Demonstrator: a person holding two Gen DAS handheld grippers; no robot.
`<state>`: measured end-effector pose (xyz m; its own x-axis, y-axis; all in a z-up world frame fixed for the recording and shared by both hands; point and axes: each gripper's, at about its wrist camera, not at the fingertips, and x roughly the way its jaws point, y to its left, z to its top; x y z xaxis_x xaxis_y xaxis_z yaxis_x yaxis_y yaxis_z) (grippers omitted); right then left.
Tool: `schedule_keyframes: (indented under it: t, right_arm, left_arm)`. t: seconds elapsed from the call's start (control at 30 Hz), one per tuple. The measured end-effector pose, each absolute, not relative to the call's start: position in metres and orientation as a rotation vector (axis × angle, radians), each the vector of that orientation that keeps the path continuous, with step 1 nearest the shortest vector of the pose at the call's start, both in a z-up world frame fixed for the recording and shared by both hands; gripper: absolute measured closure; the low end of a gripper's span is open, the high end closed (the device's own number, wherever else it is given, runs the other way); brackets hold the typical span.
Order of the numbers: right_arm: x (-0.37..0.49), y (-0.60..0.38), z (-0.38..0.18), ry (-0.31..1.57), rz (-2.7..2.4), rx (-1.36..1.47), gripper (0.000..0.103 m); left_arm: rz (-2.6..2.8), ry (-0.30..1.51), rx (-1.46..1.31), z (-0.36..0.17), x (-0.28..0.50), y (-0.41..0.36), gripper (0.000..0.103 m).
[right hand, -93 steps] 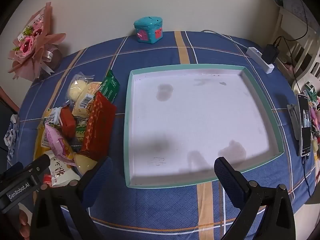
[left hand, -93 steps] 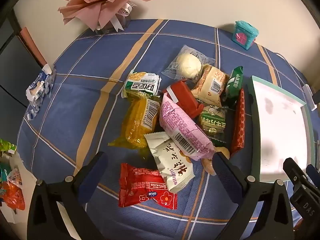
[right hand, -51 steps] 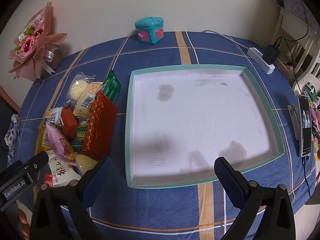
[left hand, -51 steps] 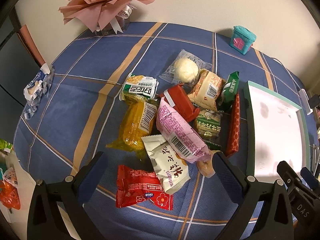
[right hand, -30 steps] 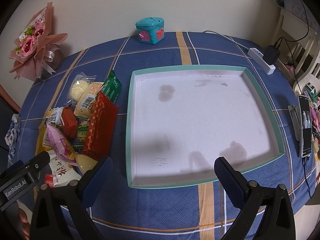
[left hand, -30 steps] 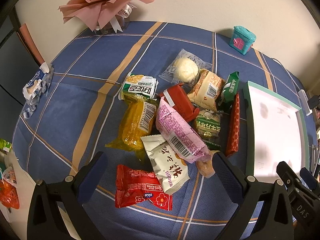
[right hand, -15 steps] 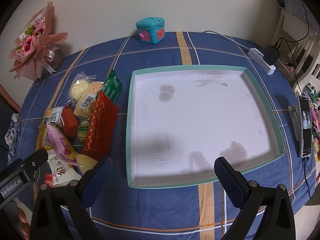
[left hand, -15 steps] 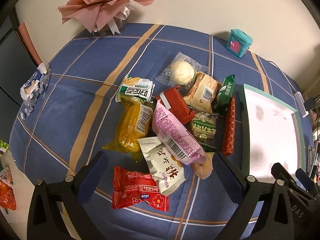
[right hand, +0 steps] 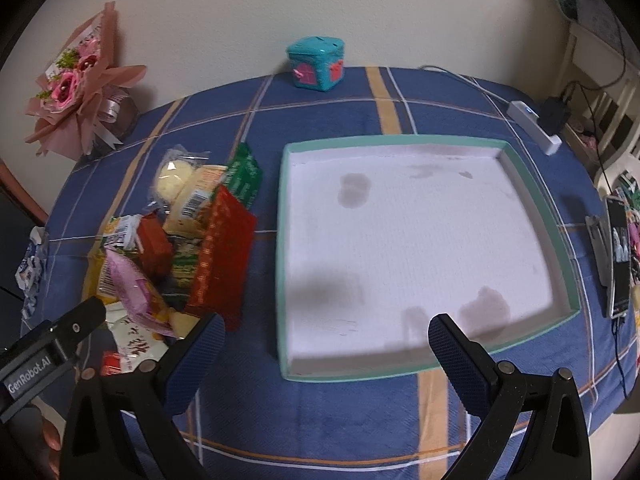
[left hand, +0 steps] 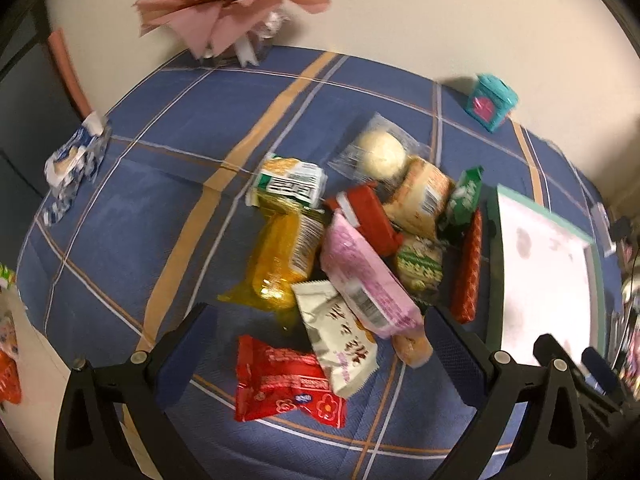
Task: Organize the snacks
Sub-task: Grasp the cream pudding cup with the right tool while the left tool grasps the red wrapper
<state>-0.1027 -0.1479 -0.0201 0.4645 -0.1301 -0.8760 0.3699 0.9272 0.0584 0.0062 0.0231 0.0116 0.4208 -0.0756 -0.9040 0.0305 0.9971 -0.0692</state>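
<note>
A pile of snack packets lies on the blue plaid tablecloth: a red packet [left hand: 282,384], a white packet [left hand: 340,340], a pink packet [left hand: 366,280], a yellow packet [left hand: 280,264] and a long red bar [left hand: 467,268]. The pile also shows in the right wrist view [right hand: 180,240]. A teal-rimmed white tray [right hand: 532,204] stands empty to the right of the pile. My left gripper [left hand: 320,356] is open above the red and white packets. My right gripper [right hand: 324,348] is open above the tray's near edge.
A pink flower bouquet [left hand: 228,0] stands at the back left. A small teal box [right hand: 316,62] sits at the back by the wall. A power strip [right hand: 534,126] and a phone [right hand: 618,256] lie at the right edge. A blue-white wrapper [left hand: 74,164] lies at the left edge.
The left wrist view has shifted and blurred; the snack pile sits a little further left and the left gripper is moving. The right gripper has hardly moved. Both stay open.
</note>
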Motion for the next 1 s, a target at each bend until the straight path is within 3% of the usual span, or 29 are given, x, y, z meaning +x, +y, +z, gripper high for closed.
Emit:
schedule_keyframes:
  t: [0.23,0.47,0.8,1.0]
  right_arm:
    - [-0.08,-0.121,-0.014,0.994,-0.206,0.266,0.001]
    - [-0.062,-0.099,-0.03,1.054,-0.122,0.298,0.027]
    - [-0.059,-0.079,-0.061,1.181,-0.035,0.316,0.048]
    - [-0.051,-0.077,-0.078,1.217,-0.012,0.35,0.055]
  left_arm:
    - [0.007,1.161,-0.154,0.004,0.018,0.059,0.001]
    - [-0.014,1.234,-0.172,-0.011,0.017,0.06,0.006]
    - [-0.008,1.383,-0.241,-0.044,0.009,0.063,0.024]
    - [-0.001,1.429,-0.327,-0.055,0.002,0.074,0.025]
